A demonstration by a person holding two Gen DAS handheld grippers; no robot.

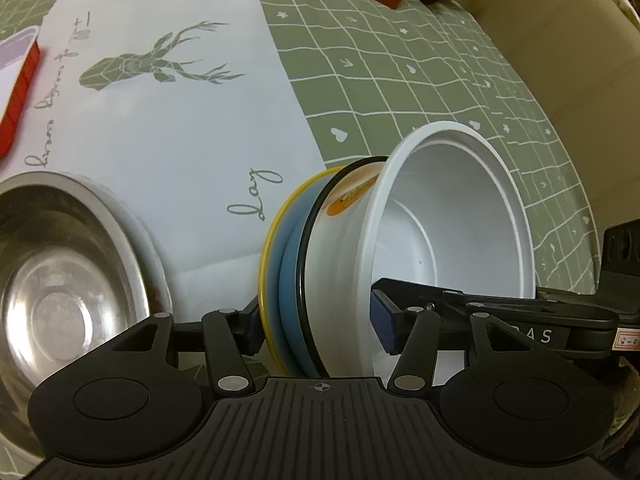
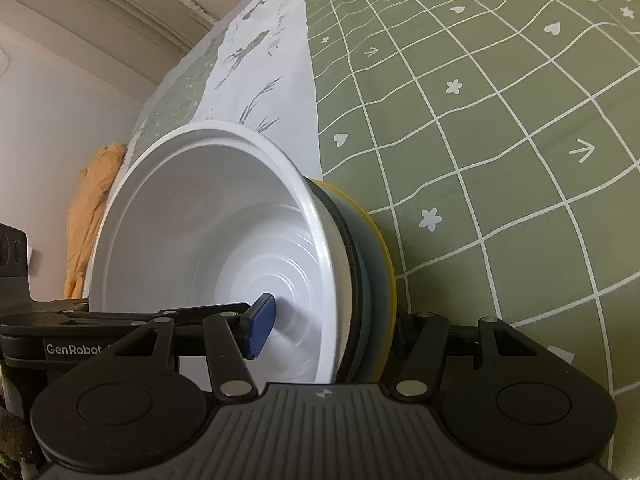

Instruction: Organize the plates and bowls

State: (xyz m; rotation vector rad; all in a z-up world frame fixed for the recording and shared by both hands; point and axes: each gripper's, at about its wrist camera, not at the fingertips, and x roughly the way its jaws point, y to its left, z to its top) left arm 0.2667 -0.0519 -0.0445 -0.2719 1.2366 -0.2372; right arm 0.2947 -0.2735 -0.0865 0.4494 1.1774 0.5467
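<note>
Stacked dishes are held on edge between both grippers above the green checked tablecloth (image 1: 420, 60): a white plastic bowl (image 1: 452, 216) nested against a white plate with a black rim (image 1: 340, 200), then a blue plate (image 1: 288, 264) and a yellow-rimmed plate (image 1: 266, 240) behind it.

In the left wrist view, the left gripper (image 1: 316, 320) has its jaws partly spread and clamped across the whole stack. Its right blue pad (image 1: 380, 324) sits inside the white bowl against the wall, while its left finger presses the back of the yellow-rimmed plate. The stack fills the gap between the fingers, so the grasp is on the dishes and not on air.

In the right wrist view, the right gripper (image 2: 328, 328) stands about half open and grips the same stack from the other side. Its left blue pad (image 2: 260, 328) lies inside the white bowl (image 2: 208, 216) near the ribbed bottom, and its right finger sits behind the yellow-rimmed plate (image 2: 390, 264). The blue plate (image 2: 366, 280) shows as a thin dark band between them.

A stainless steel bowl (image 1: 68, 280) rests on the white deer-print runner (image 1: 168, 100), to the left of the held stack and apart from it. A red-edged tray (image 1: 18, 80) lies at the far left edge.
</note>
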